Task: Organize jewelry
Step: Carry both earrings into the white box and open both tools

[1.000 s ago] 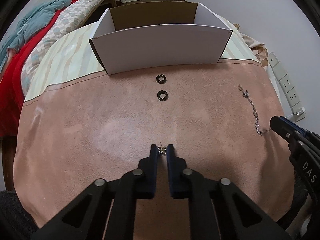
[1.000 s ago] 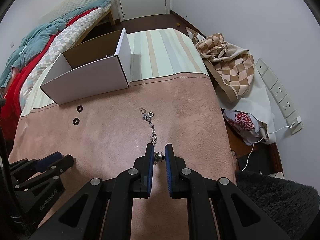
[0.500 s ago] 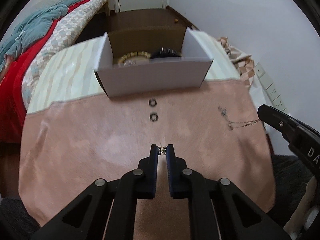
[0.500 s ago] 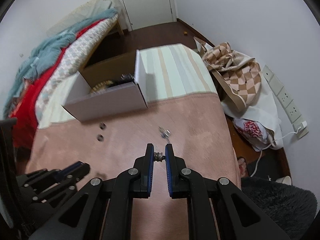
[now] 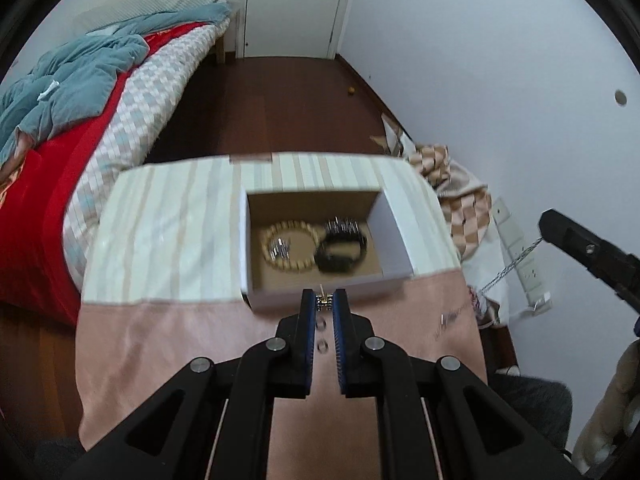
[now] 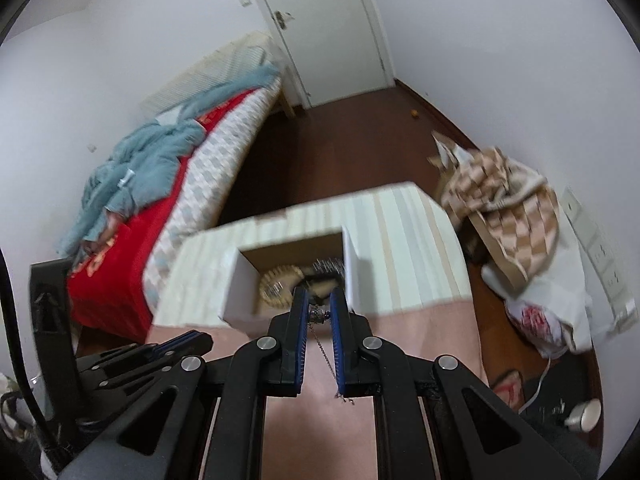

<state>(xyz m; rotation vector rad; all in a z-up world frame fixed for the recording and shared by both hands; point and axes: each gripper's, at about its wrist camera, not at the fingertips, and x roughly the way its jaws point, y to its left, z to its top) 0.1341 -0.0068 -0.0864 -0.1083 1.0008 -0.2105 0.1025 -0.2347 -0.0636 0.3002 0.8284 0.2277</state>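
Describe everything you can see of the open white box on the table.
The white box is an open, lidless cardboard carton, white outside and brown inside, standing upright where the striped cloth meets the pink one. Inside lie a tan beaded bracelet, a black bracelet and small silvery pieces. Nothing visibly touches it from outside.

Home bedroom, unmade bed (image 5: pixel 120 92) with teal blanket (image 6: pixel 148 160), white door (image 6: pixel 328 28), wooden floor (image 5: pixel 280 108)

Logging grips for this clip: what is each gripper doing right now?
Left gripper: closed on a small metal jewelry piece.
Right gripper: closed on the end of a silver chain, which hangs below the jaws.
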